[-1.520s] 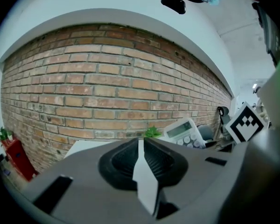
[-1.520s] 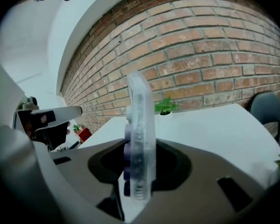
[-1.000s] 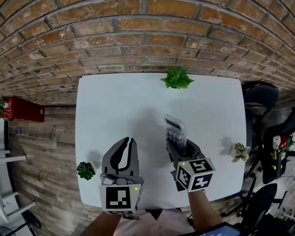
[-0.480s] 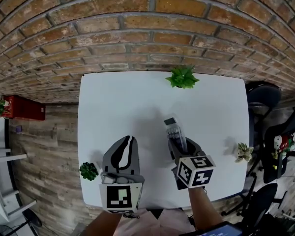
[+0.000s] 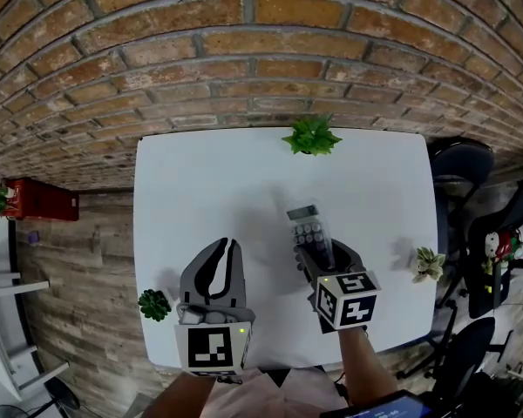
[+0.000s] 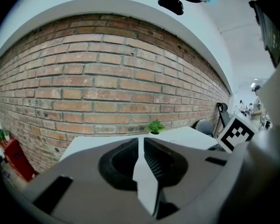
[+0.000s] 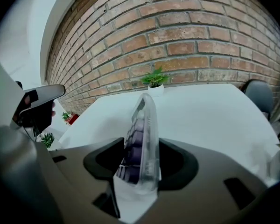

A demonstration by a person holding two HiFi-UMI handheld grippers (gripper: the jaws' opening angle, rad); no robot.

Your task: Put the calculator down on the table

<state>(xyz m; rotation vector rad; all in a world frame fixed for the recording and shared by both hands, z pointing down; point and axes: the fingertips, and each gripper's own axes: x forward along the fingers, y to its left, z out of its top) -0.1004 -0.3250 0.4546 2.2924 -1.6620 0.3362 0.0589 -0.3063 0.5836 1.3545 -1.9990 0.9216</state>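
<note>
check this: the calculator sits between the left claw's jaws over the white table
No: the calculator sits between the jaws of the right claw, which are opening, over the white table; the right gripper view shows it.

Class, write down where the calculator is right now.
In the head view the calculator stands on edge over the table, right of centre, between the opening tongs of the right gripper; the green plant is beyond it.

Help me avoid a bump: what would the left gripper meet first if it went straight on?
Probably the bare table top: the left gripper tilts slightly down over it and nothing lies ahead. The potted plant at the far edge sits right of that line.
</note>
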